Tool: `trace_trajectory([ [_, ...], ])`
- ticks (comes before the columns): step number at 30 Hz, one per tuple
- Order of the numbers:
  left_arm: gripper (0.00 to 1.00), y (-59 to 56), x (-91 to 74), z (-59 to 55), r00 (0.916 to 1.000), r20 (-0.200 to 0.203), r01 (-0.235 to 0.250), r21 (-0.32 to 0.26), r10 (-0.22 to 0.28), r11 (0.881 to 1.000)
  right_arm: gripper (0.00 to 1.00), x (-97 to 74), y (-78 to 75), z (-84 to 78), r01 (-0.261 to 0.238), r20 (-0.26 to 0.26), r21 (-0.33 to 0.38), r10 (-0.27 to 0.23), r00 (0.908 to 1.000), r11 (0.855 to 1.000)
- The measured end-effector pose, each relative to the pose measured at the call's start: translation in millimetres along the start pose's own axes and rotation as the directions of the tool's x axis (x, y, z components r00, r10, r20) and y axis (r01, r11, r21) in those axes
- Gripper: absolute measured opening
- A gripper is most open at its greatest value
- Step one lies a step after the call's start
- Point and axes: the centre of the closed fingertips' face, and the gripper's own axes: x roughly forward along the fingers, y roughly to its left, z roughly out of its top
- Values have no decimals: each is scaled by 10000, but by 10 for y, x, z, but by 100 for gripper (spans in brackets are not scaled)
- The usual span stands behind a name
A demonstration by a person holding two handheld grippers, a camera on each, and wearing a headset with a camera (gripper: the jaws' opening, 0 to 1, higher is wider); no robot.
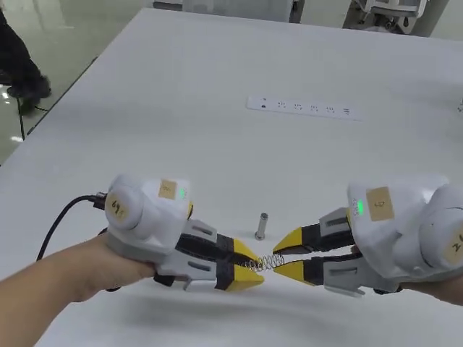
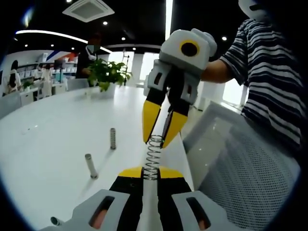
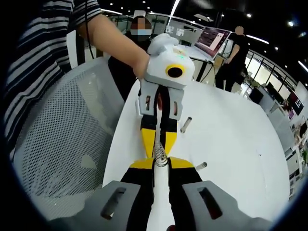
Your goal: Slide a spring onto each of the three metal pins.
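Note:
A thin metal spring (image 1: 265,263) hangs level between my two grippers, just above the white table (image 1: 217,144). My left gripper (image 1: 257,271) comes in from the left and is shut on one end; its jaws (image 2: 150,174) pinch the spring (image 2: 154,156). From the right, my right gripper (image 1: 277,258) closes its yellow tips on the other end (image 3: 160,156). One metal pin (image 1: 261,225) stands upright just behind the spring. The left gripper view has two upright pins (image 2: 113,138) (image 2: 90,165); the farther one looks ribbed. In the right gripper view, pins (image 3: 186,125) (image 3: 201,166) stand to the right.
A white power strip (image 1: 304,108) lies farther back on the table. A black cable (image 1: 61,220) trails from the left gripper. A white mesh chair (image 3: 62,144) and a person in a striped shirt (image 2: 269,72) are at the near table edge. Other people stand in the background.

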Motion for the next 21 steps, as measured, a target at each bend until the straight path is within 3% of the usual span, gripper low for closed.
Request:
trace_trajectory([
  [21,2,-9,47,27,9997,-192,-130,342,137,9993,7,87,-18,305,301,1034,310,-332,9941,9991],
])
